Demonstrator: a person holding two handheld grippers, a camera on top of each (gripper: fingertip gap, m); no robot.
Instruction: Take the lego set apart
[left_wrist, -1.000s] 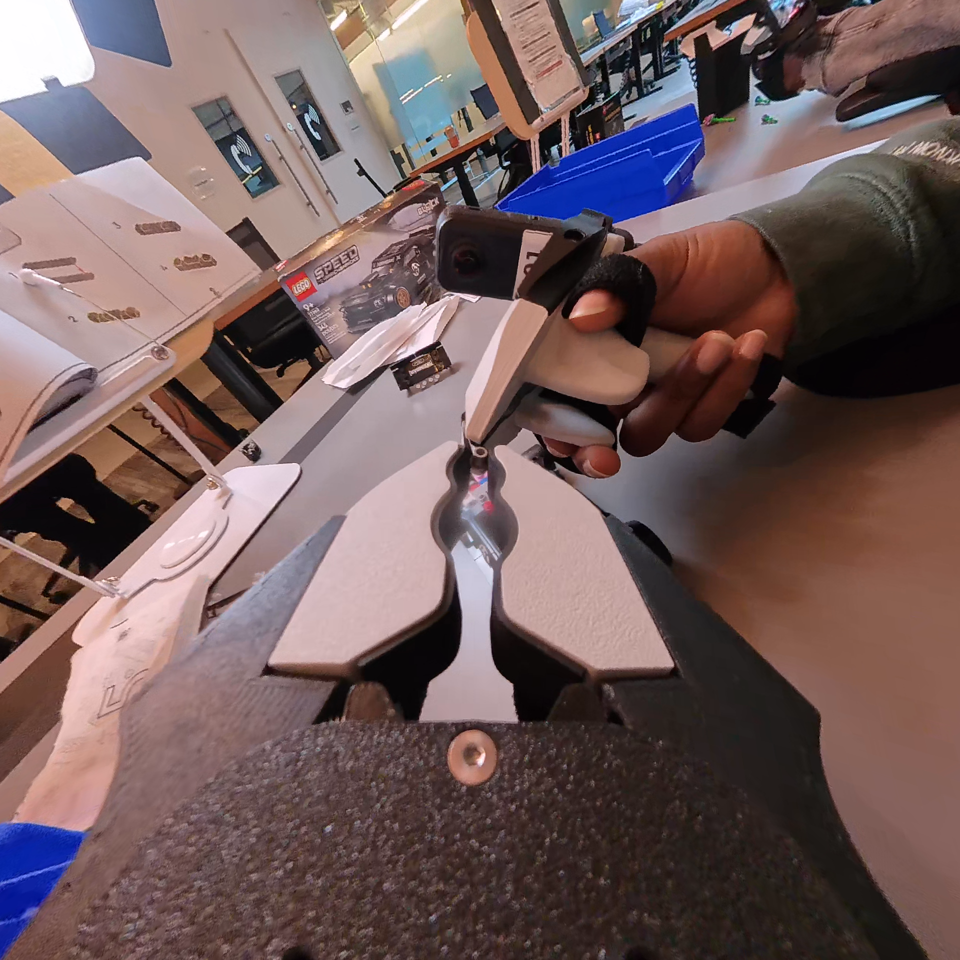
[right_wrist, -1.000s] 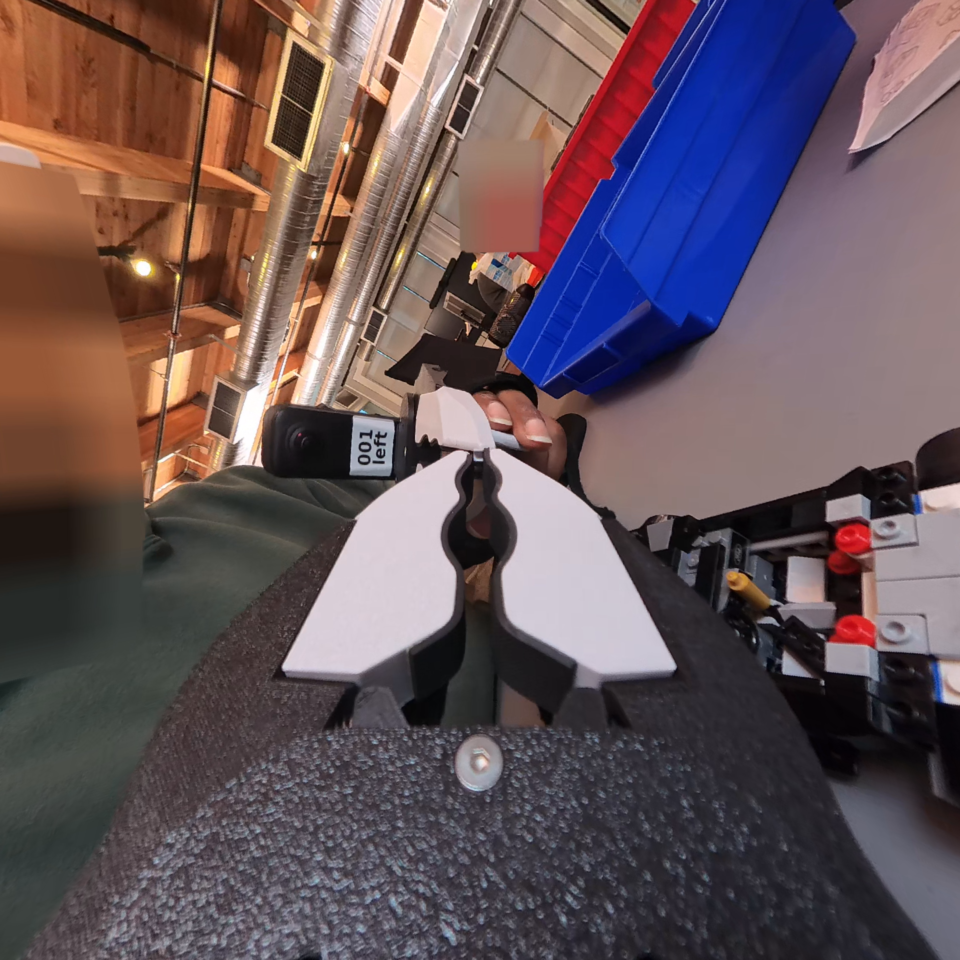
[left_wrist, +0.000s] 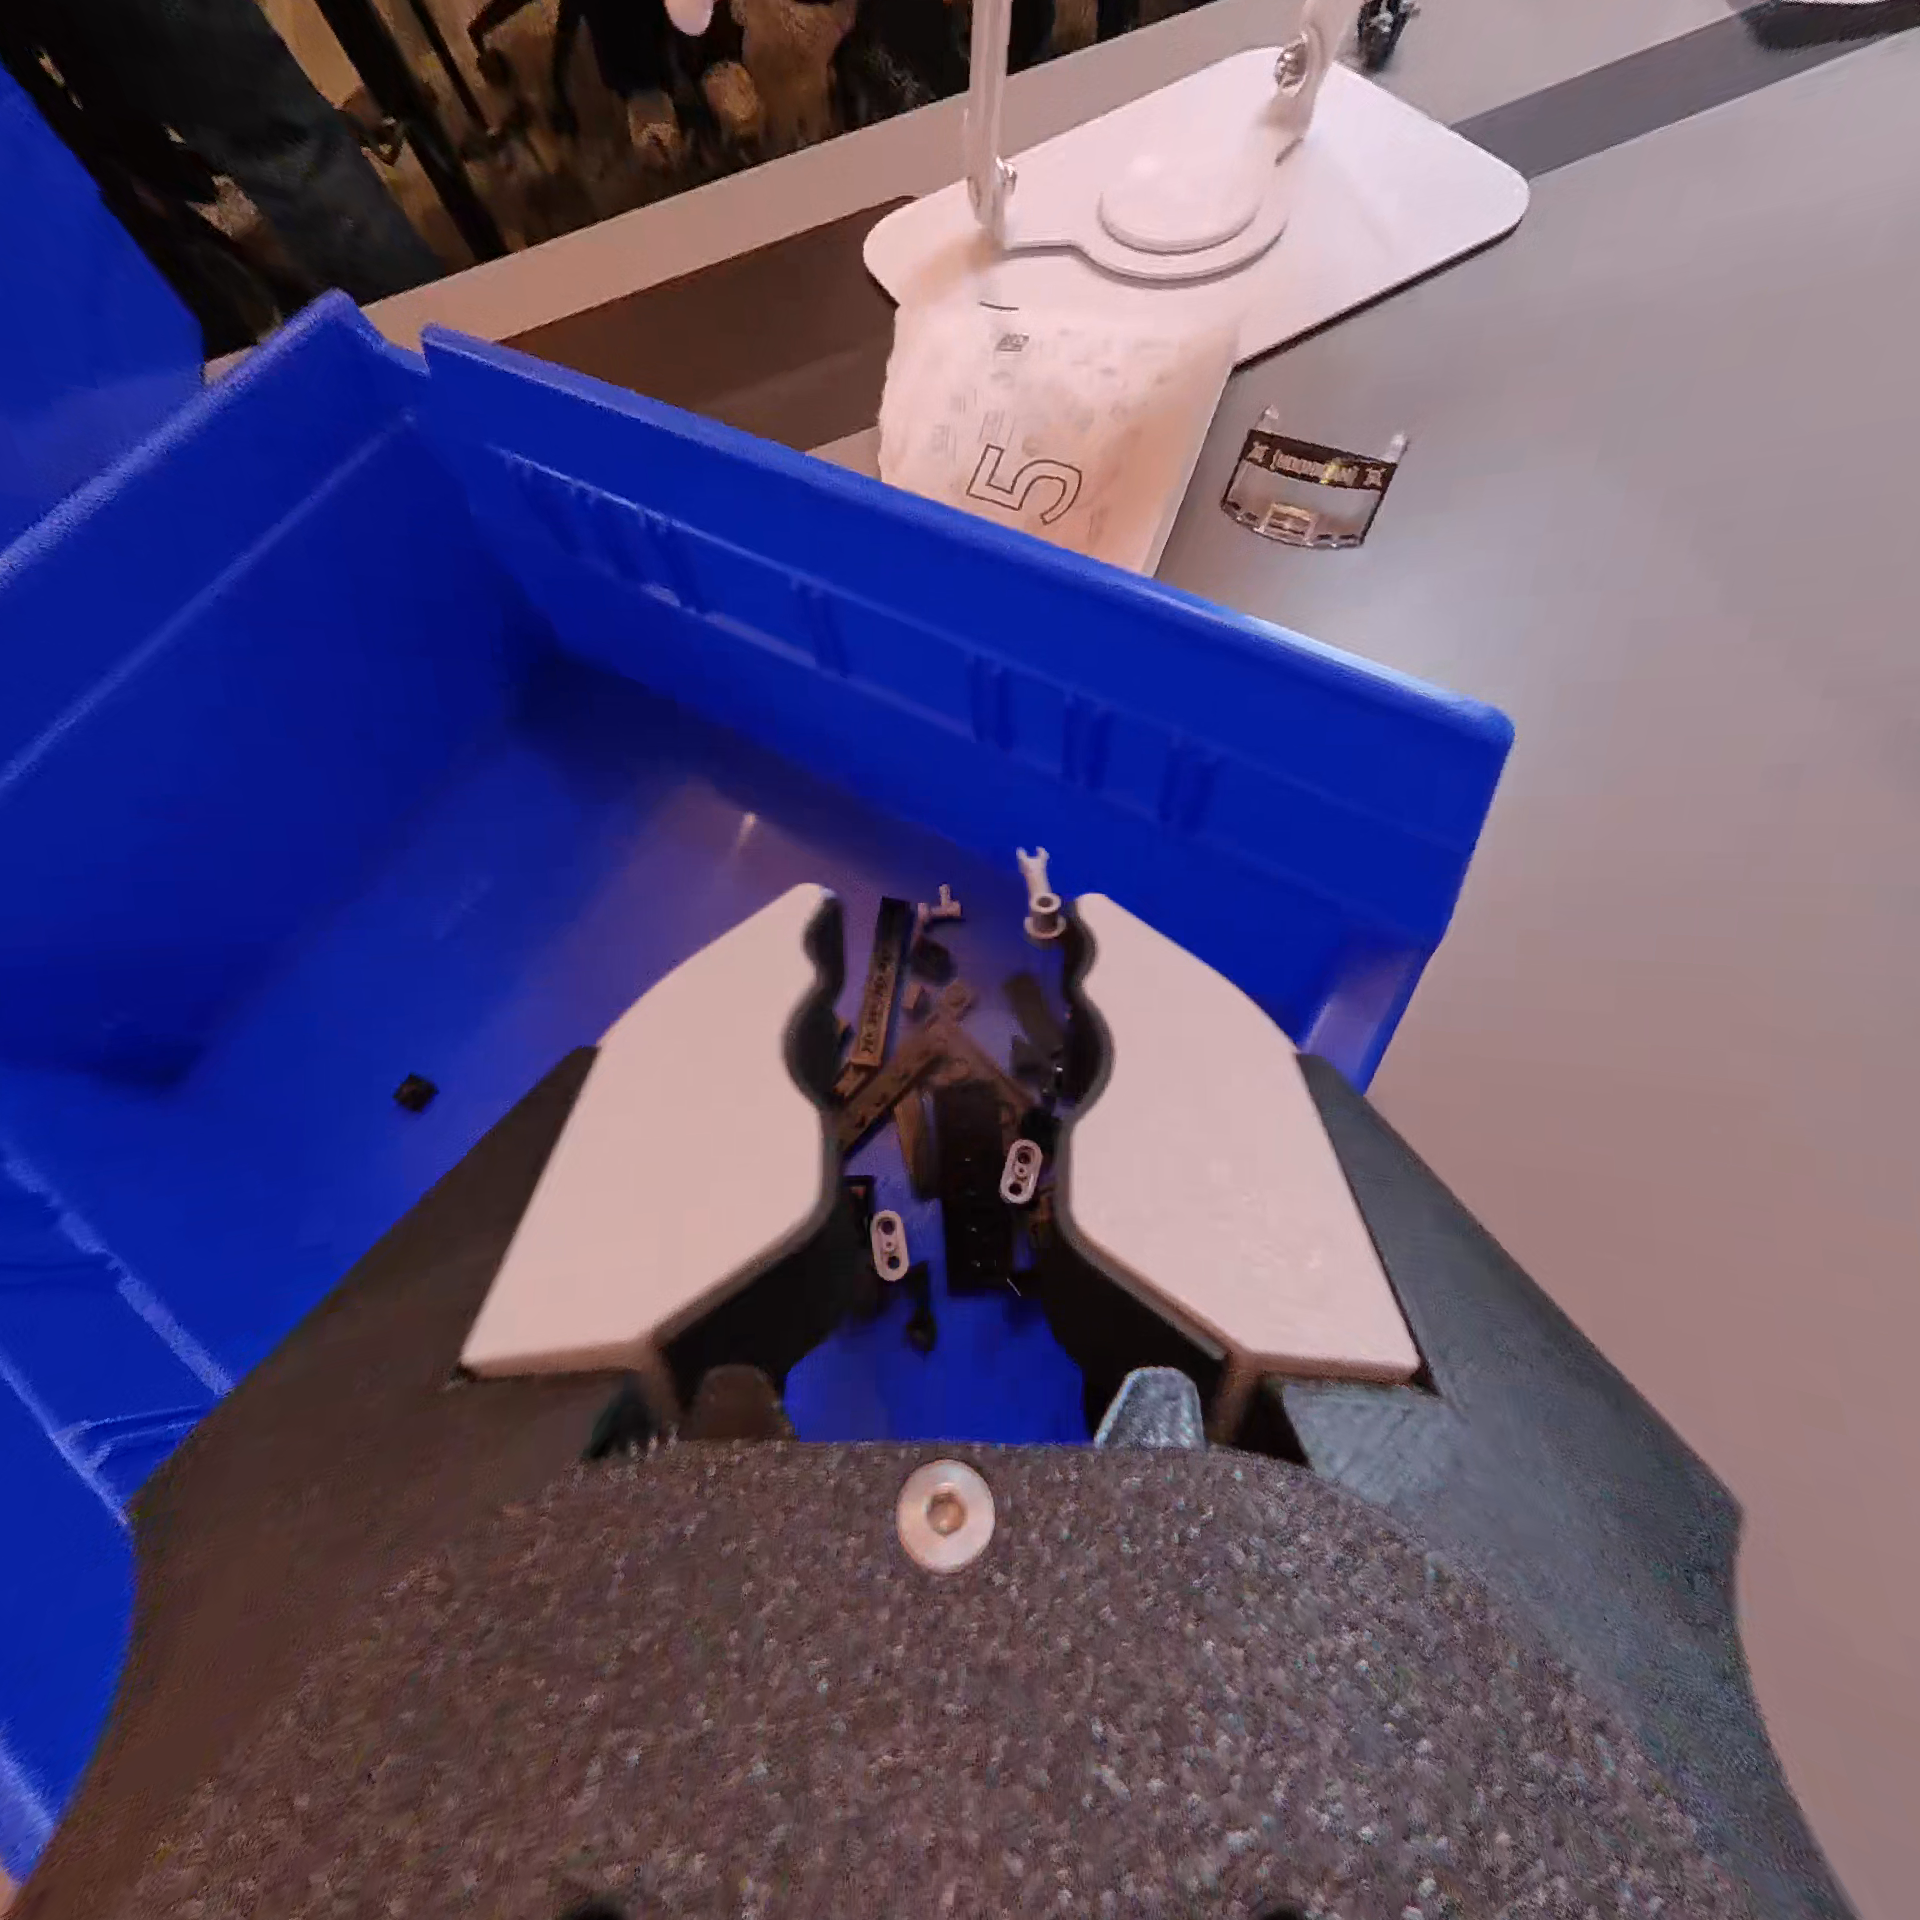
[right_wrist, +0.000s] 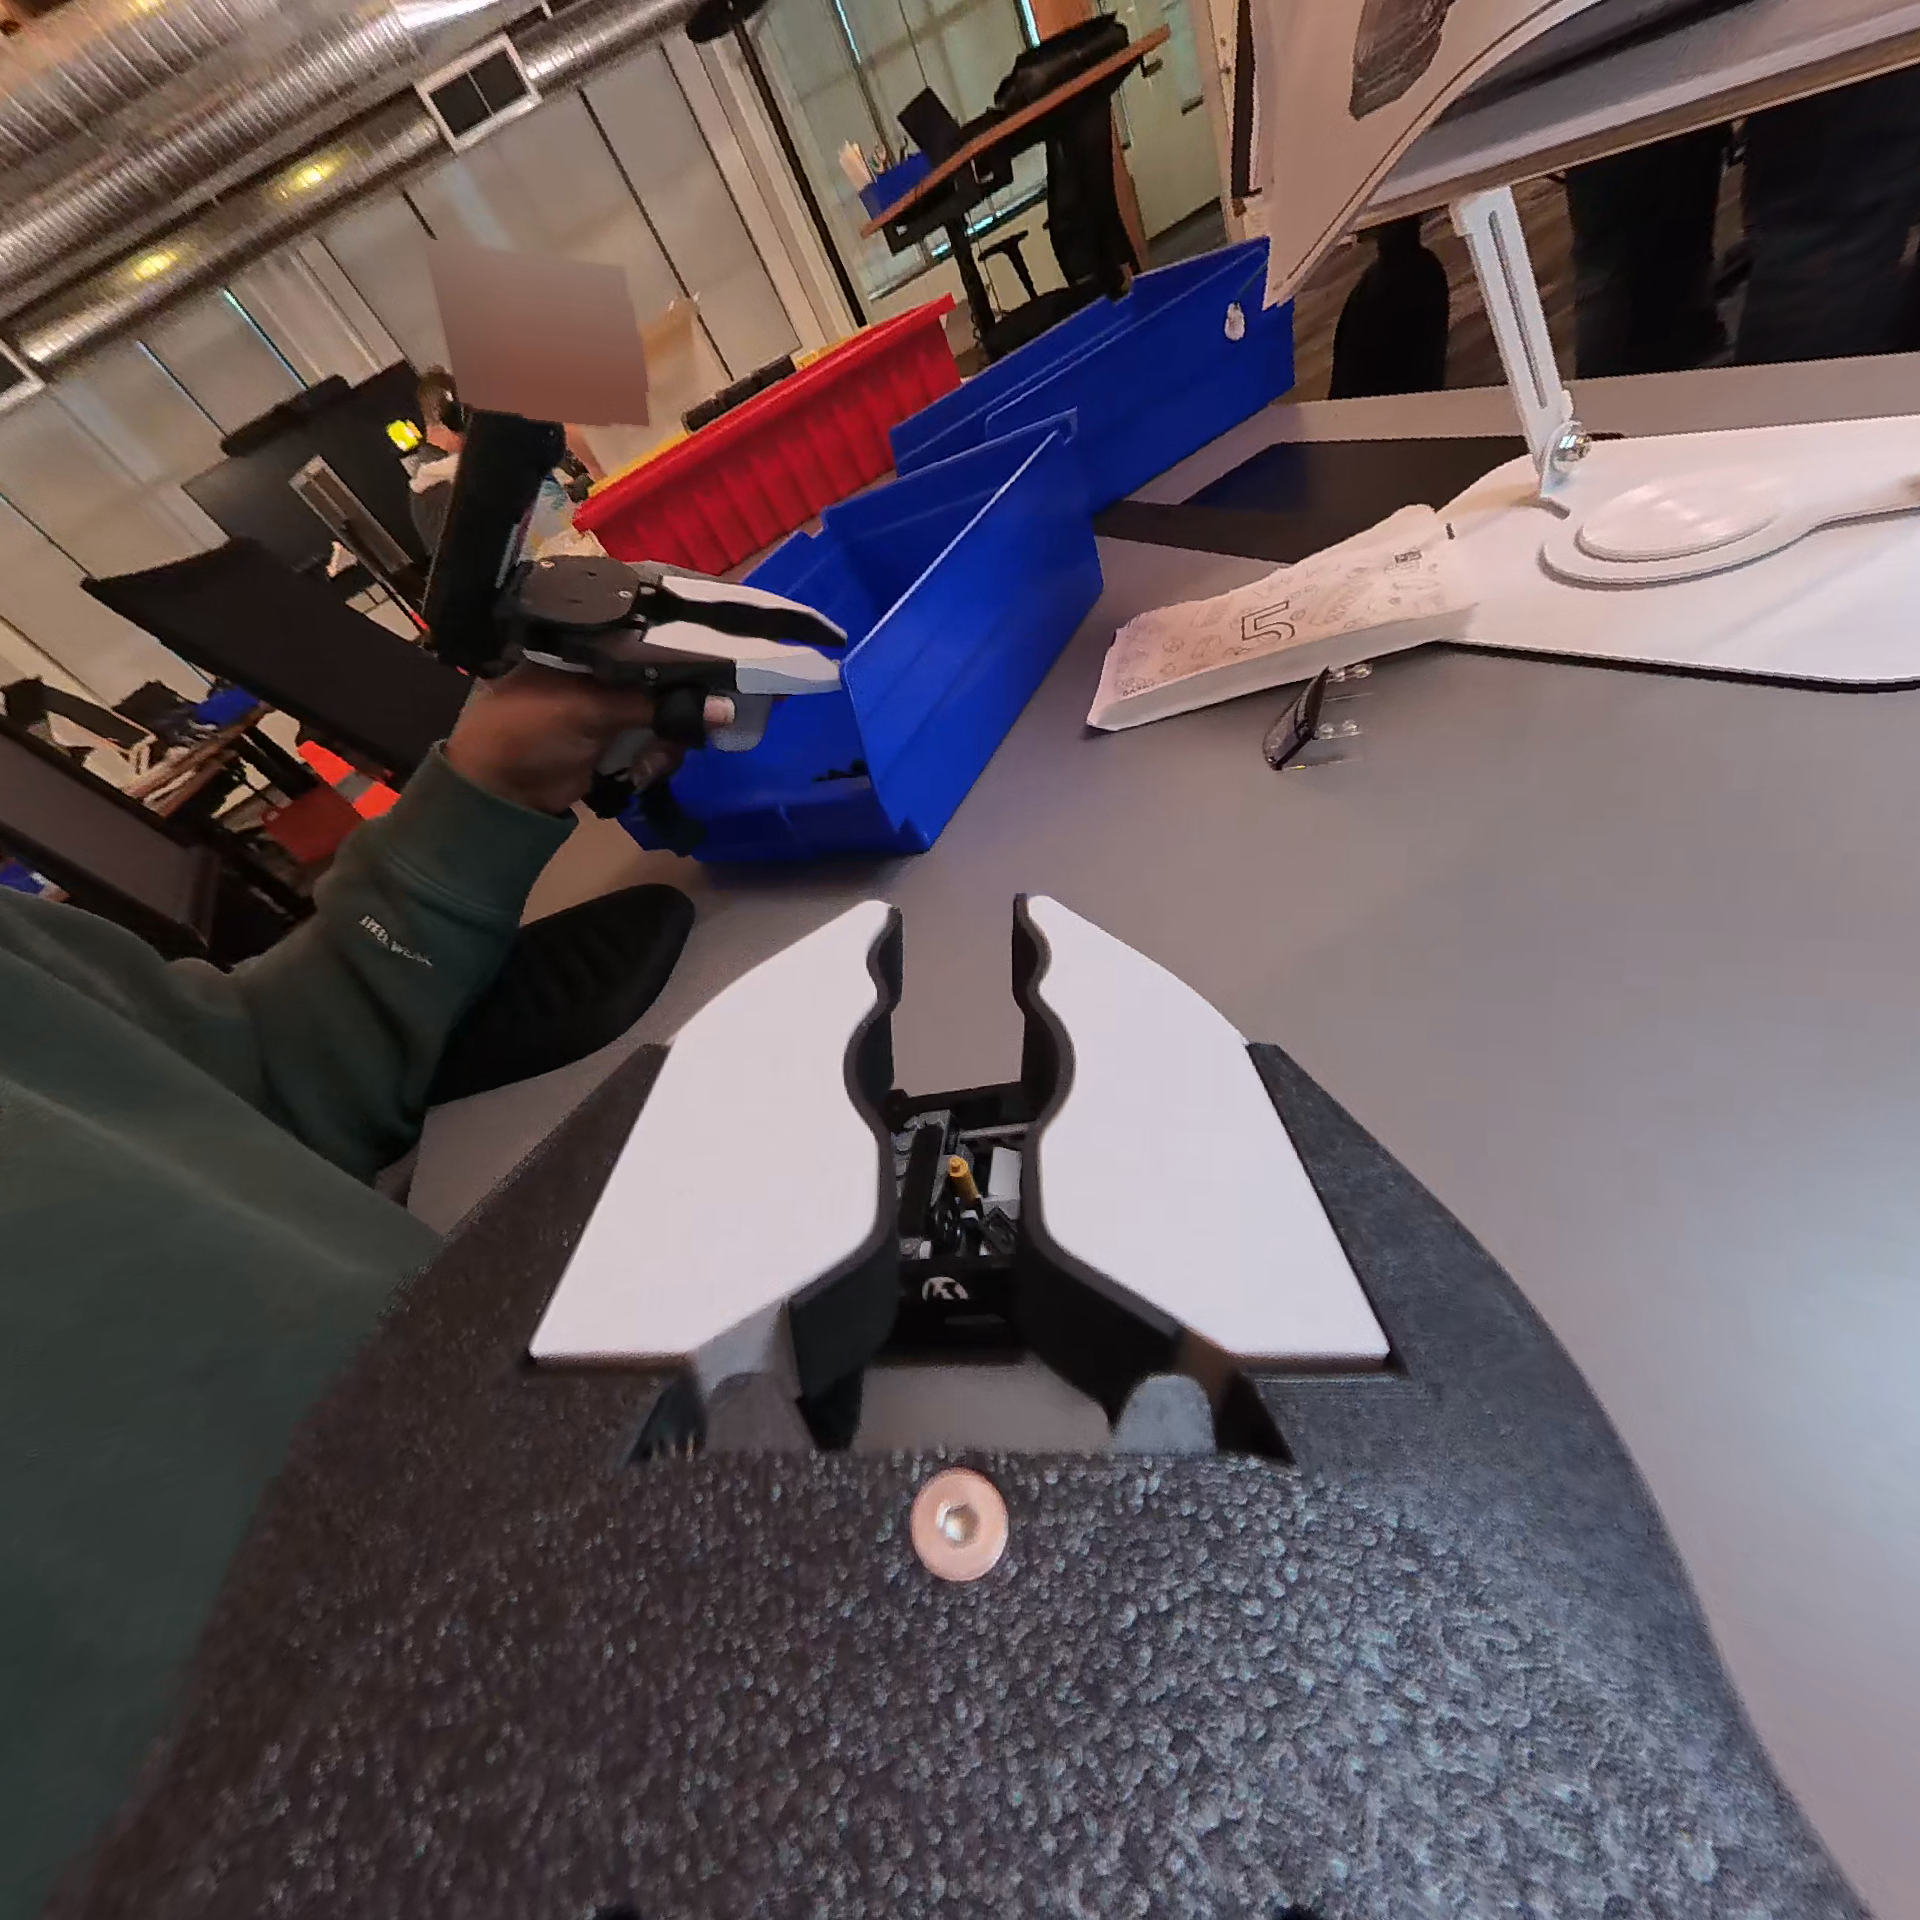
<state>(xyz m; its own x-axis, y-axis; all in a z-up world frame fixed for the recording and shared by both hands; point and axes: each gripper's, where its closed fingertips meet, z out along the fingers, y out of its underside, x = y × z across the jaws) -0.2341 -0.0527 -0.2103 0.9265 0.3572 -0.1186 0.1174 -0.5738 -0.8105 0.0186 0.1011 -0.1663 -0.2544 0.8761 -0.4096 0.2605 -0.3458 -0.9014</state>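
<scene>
My left gripper (left_wrist: 951, 914) is open and empty above a blue bin (left_wrist: 935, 665). Several loose black and grey lego pieces (left_wrist: 956, 1091) lie on the bin floor below it. A small grey piece (left_wrist: 1042, 904) shows by the right fingertip. The right wrist view shows this gripper (right_wrist: 790, 644) held over the bin (right_wrist: 966, 623). My right gripper (right_wrist: 956, 914) is low over the grey table (right_wrist: 1455, 935). The black lego car (right_wrist: 956, 1174) sits between its jaws, which stand partly apart with their pads against the car's sides.
A white paper bag (left_wrist: 1039, 436) (right_wrist: 1268, 634) and a clear windshield piece (left_wrist: 1309, 488) (right_wrist: 1299, 717) lie beyond the bin. A white stand base (right_wrist: 1662, 540) is at the far right. More blue bins (right_wrist: 1143, 353) and a red bin (right_wrist: 779, 436) stand behind. A green sleeve (right_wrist: 343, 987) is at left. Some 30 cm of space lies between my two pairs of fingers.
Both grippers were shut tip to tip on a small piece. The left has swung over the blue bin and opened. The right has moved down onto the lego car.
</scene>
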